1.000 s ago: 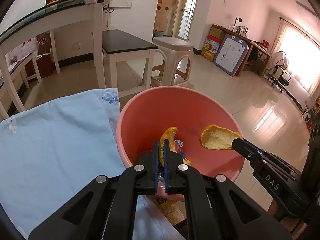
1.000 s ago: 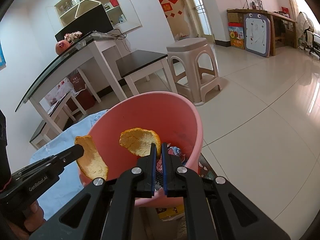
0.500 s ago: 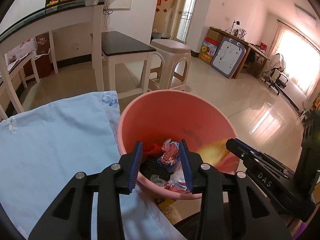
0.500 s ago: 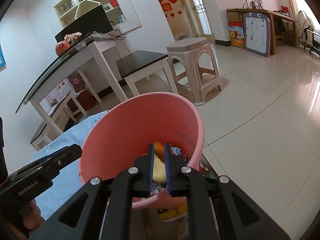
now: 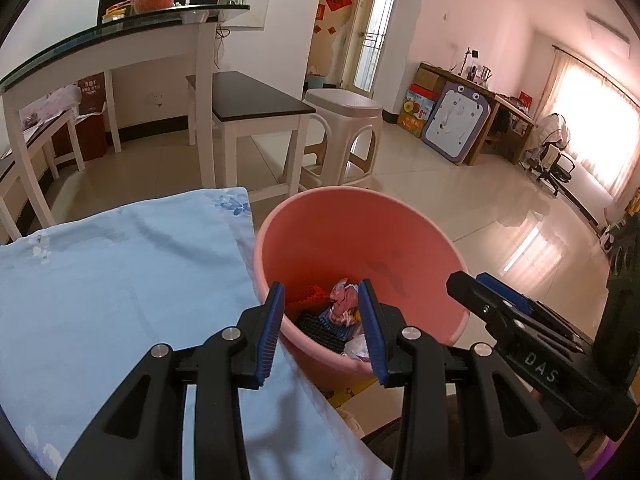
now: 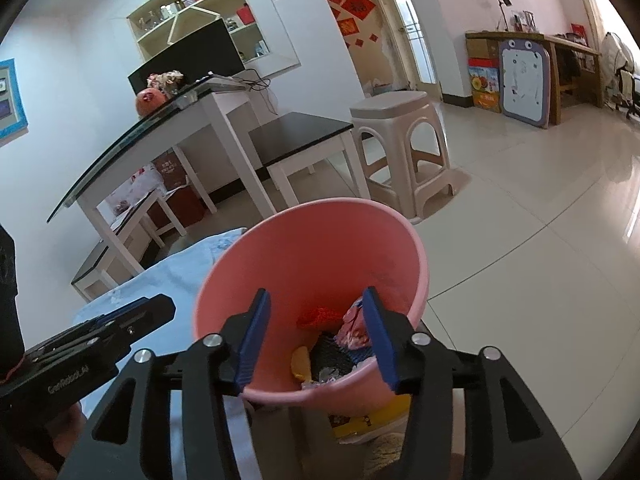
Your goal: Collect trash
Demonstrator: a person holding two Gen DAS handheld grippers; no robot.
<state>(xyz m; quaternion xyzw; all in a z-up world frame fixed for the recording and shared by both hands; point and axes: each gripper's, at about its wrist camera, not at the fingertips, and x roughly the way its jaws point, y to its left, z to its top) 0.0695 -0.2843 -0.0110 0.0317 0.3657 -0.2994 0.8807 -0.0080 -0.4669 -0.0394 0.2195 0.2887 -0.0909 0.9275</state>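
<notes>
A pink plastic bin [image 5: 360,236] [image 6: 312,256] stands beside the table edge, holding crumpled wrappers [image 5: 344,300] [image 6: 354,330], something red, and an orange peel [image 6: 301,363] at the bottom. My left gripper [image 5: 322,334] is open and empty above the bin's near rim. My right gripper [image 6: 318,334] is open and empty over the bin mouth. In the left wrist view the right gripper [image 5: 516,320] shows at the bin's right side. In the right wrist view the left gripper [image 6: 100,340] shows at the left.
A light blue cloth [image 5: 112,280] covers the table left of the bin. Beyond stand a glass-topped white desk [image 5: 120,36], a black-topped side table [image 5: 256,100] and a beige plastic stool [image 5: 344,132]. Tiled floor [image 6: 540,260] spreads to the right.
Both grippers were shut on orange peel pieces over the bin. Both have opened, and the peels have dropped into the bin.
</notes>
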